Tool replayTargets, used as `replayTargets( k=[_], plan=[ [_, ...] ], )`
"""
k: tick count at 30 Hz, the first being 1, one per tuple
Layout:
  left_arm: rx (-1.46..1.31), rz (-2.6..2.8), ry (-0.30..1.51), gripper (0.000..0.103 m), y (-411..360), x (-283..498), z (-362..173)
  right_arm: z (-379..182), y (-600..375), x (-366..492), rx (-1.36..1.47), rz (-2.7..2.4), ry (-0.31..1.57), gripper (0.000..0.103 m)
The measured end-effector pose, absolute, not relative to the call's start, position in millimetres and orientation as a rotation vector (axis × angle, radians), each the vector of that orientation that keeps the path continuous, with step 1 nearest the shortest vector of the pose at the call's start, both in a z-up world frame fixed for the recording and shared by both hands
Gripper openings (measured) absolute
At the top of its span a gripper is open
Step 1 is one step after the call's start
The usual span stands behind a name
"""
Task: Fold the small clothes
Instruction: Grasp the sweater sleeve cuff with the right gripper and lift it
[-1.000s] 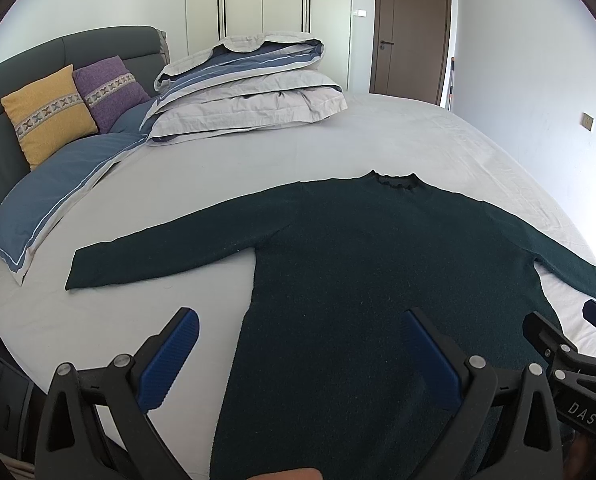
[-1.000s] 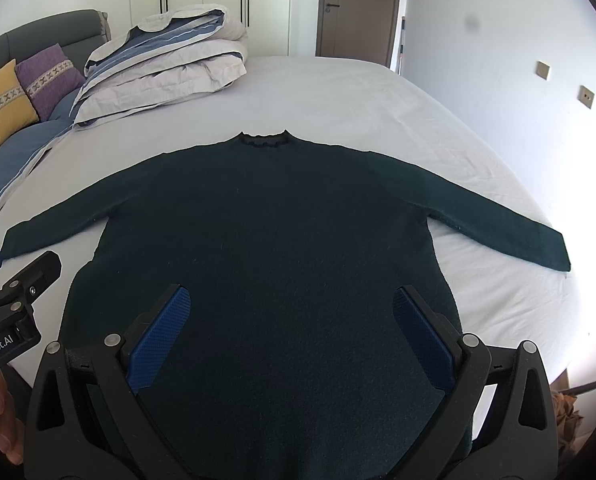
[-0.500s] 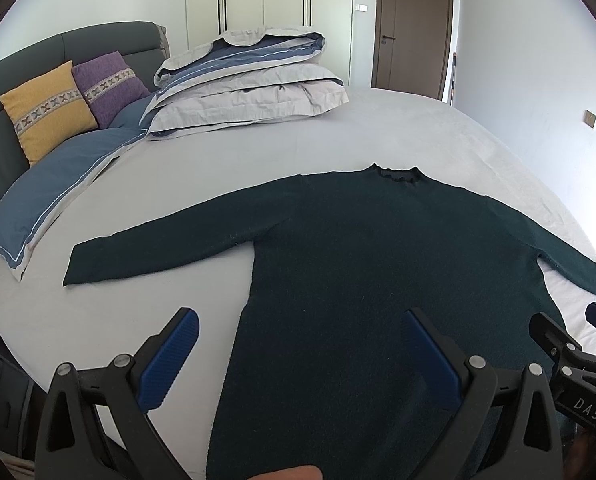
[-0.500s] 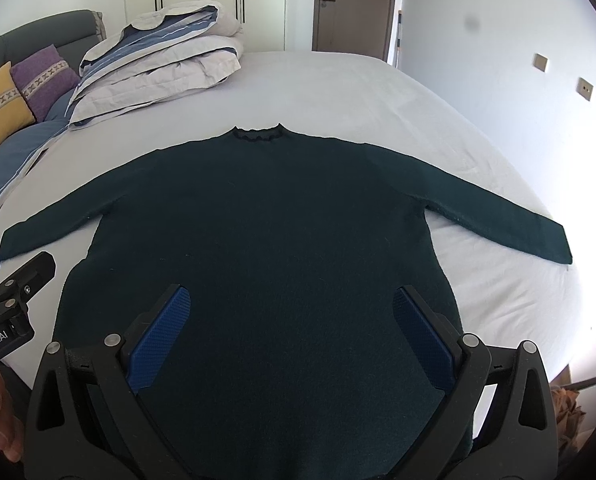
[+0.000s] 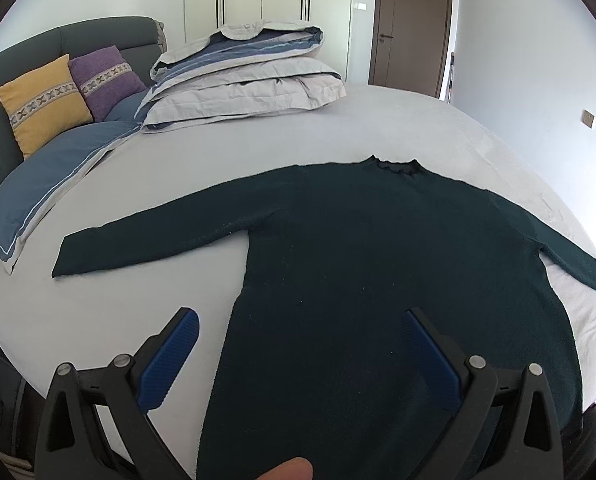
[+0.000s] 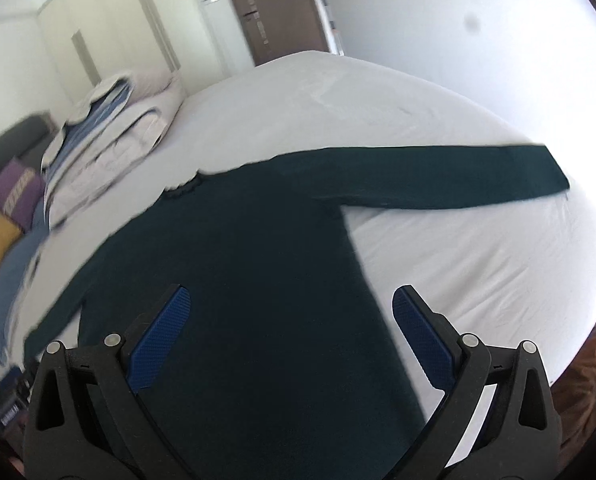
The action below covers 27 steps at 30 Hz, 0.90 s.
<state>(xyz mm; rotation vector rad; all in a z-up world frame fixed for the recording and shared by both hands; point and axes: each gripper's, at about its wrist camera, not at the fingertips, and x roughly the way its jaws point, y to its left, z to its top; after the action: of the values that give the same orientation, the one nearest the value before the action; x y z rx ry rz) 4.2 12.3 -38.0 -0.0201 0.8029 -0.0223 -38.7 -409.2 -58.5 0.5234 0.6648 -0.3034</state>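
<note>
A dark green long-sleeved sweater (image 5: 377,264) lies flat on the white bed (image 5: 377,120), collar far from me, both sleeves spread out. It also shows in the right wrist view (image 6: 258,264), where its right sleeve (image 6: 457,184) stretches toward the bed's right edge. My left gripper (image 5: 298,344) is open and empty above the sweater's lower left side. My right gripper (image 6: 292,320) is open and empty above the lower right side of the body, its view tilted and blurred.
A folded grey and blue duvet (image 5: 242,80) lies at the head of the bed. Yellow (image 5: 42,104) and purple (image 5: 106,76) cushions lean on the grey headboard at left. A brown door (image 5: 409,24) and wardrobes stand behind. The bed's right edge (image 6: 569,340) is near.
My right gripper has swung to the right and tilted, so the right sleeve now fills its view. My left gripper has shifted a little closer over the sweater.
</note>
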Motion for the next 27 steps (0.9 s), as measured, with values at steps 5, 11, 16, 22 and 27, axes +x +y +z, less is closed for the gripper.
replayTargets(
  k=[5,11,16,22,27],
  plan=[
    [-0.017,-0.041,0.863,0.103,5.5,17.8,-50.6,-102.6,-563.9,-62.5,0.892,-0.411,0.591,0.077],
    [-0.069,-0.075,0.88,0.103,-3.5,31.6,-60.0,-153.4,-684.2,-82.5,1.143,-0.511,0.484,0.064],
    [-0.085,-0.045,0.919,0.103,-12.7,42.4,-68.5,-159.1,-728.9,-62.1,1.155,-0.507,0.438,0.058],
    [-0.106,-0.068,0.962,0.103,-11.3,49.2,-78.3,-165.7,-757.4,-22.4,1.099,-0.538,0.494,0.019],
    [-0.165,-0.095,0.969,0.101,3.6,53.8,-84.3,-136.9,-748.2,23.9,0.95,-0.533,0.543,0.008]
  ],
)
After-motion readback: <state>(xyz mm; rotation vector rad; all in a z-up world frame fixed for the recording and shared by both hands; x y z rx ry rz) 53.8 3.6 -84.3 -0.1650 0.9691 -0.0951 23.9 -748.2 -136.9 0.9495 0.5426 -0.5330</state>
